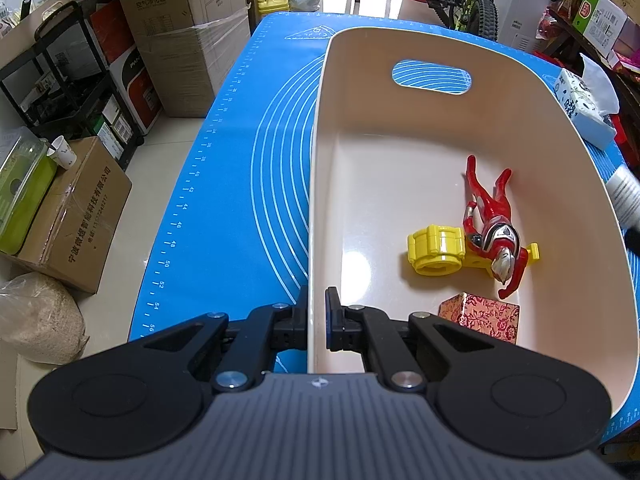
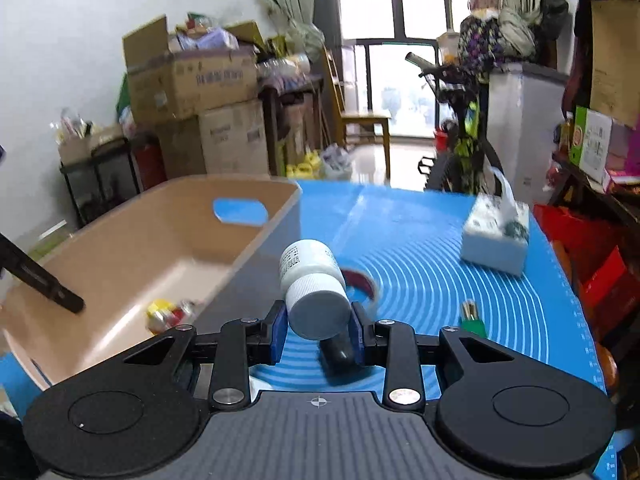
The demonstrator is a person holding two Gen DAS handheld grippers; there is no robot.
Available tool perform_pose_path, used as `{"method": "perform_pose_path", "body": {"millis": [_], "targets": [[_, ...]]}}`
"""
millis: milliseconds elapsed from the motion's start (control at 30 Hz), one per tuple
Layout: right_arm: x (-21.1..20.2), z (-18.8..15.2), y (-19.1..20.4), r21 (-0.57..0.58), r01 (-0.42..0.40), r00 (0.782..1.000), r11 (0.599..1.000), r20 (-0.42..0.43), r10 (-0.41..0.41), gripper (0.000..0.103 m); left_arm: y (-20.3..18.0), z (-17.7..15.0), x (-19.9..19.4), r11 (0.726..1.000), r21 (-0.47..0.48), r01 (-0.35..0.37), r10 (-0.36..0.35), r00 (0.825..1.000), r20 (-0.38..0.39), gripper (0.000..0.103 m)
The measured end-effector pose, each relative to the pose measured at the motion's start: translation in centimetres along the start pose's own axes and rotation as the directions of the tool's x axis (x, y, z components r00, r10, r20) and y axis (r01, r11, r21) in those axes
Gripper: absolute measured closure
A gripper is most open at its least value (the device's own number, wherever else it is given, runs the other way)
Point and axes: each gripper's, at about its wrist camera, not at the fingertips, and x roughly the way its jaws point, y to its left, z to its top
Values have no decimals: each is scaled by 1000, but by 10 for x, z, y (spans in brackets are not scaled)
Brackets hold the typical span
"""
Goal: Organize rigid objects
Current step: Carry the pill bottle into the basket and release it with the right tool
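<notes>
A: Status, working left to right from the beige bin (image 1: 520,92). The left gripper (image 1: 317,316) is clenched on the bin's near-left wall, one finger outside and one inside. In the bin so far: a yellow toy (image 1: 434,250), a red figure (image 1: 494,228) lying across it, and a red patterned box (image 1: 480,314) nearest the camera.

B: And the right side?

A: The right gripper (image 2: 318,326) is grasping a white bottle (image 2: 314,280) by its cap end, lifted just right of the bin's wall, so not yet deposited. Still out on the blue mat (image 2: 440,264), right of the bin: a green-handled item (image 2: 472,320), a dark item under the bottle, and something red behind it, blurred. The tissue box (image 2: 496,236) sits far right.

B: Any writing?

A: The bottle label is too blurred to read. The mat's left edge carries ruler numbers, 36 to 56. So, I judge, roughly half done.
</notes>
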Motion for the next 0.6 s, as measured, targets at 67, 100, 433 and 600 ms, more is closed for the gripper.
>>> {"method": "perform_pose_path", "body": {"millis": [67, 100, 433, 600], "targets": [[-4, 6, 6, -12, -9, 1000, 1000, 27, 9, 63, -1, 0, 0, 1000, 0, 1, -1, 1000, 0, 96], [-5, 9, 9, -18, -12, 999, 1000, 40, 13, 63, -1, 0, 0, 1000, 0, 1, -1, 1000, 0, 96], [-9, 42, 53, -111, -121, 985, 986, 107, 133, 63, -2, 0, 0, 1000, 0, 1, -1, 1000, 0, 96], [5, 42, 79, -174, -204, 975, 963, 49, 215, 63, -1, 0, 0, 1000, 0, 1, -1, 1000, 0, 96]]}}
